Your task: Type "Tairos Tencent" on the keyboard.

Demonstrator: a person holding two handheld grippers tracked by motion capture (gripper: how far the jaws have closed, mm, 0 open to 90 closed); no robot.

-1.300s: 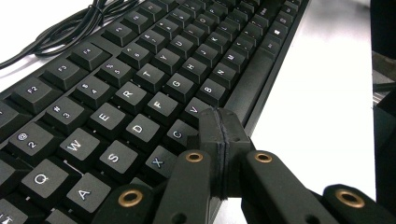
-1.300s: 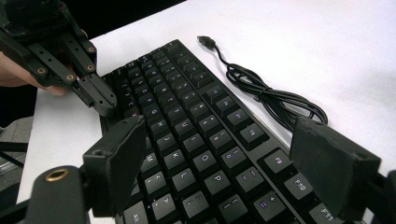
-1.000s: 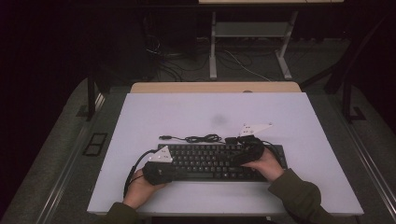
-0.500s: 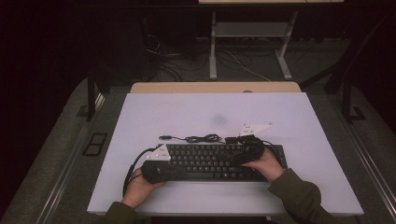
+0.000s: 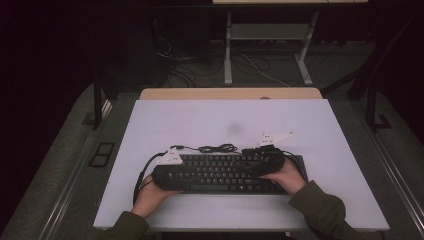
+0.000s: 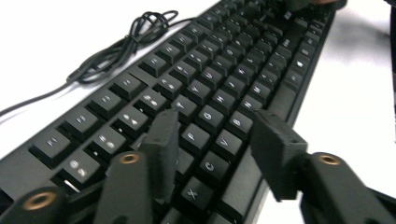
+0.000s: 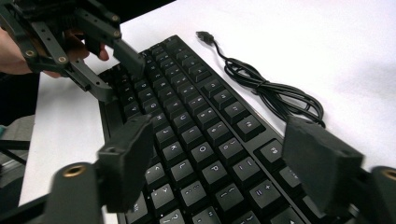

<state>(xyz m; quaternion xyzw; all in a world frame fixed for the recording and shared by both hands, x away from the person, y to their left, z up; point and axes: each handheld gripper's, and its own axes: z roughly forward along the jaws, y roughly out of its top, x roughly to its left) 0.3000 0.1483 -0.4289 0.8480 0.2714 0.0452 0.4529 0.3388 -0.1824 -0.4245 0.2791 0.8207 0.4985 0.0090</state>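
Found the keyboard lying flat on the white table, close to the near edge and a little left of the middle, long side running across. Saw its black cord bundled in loose loops on the table just behind the far edge of the keyboard, with the plug lying free on the bare white top.

Noted the left gripper at the left end of the keyboard, gripped by the left hand and pointing along the rows of keys toward the right. In the left gripper view, found the left gripper with its jaws parted about halfway and just opening: one jaw low over the letter keys, the other above the near rim by the long bottom key. Saw keys under the gap but nothing pinched between the pads. Could not tell whether either jaw touched a key.

Noted the right gripper at the right end, gripped by the right hand and pointing back toward the left one. In the right gripper view, found the right gripper with jaws spread wide, just closing a little: one jaw over the near side of the keyboard, the other out at the far edge near the cord. Saw the key rows between and beneath the pads, with no squeeze on them. Made out the left gripper farther along in that same view, jaws apart over the far end of the keyboard.
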